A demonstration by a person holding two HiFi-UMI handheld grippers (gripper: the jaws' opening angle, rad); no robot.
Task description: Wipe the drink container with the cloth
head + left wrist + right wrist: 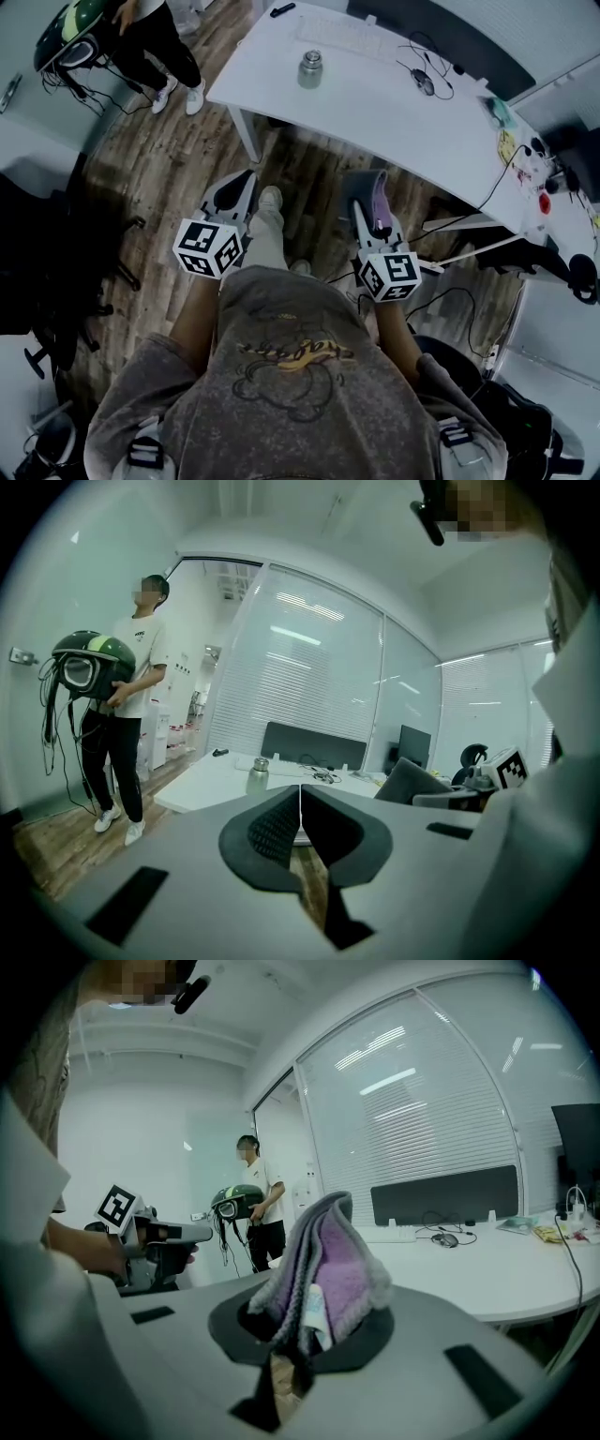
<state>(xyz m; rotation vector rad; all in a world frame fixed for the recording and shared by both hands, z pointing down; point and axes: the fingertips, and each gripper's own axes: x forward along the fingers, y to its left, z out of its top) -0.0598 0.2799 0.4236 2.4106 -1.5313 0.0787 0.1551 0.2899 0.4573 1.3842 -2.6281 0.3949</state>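
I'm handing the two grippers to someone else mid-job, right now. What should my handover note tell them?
Left gripper: shut, empty.
Right gripper: shut on the cloth, folded between its fingers.
Drink container: upright on the white table ahead, neither gripper near it.
Done: cloth in hand.
To do: approach the table, likely steady the container with the left gripper, wipe it.

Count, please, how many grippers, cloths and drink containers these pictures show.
Grippers: 2 (left gripper, shut and empty; right gripper, shut on the purple cloth)
Cloths: 1
Drink containers: 1 (steel drink container, standing on the white table)
Total: 4
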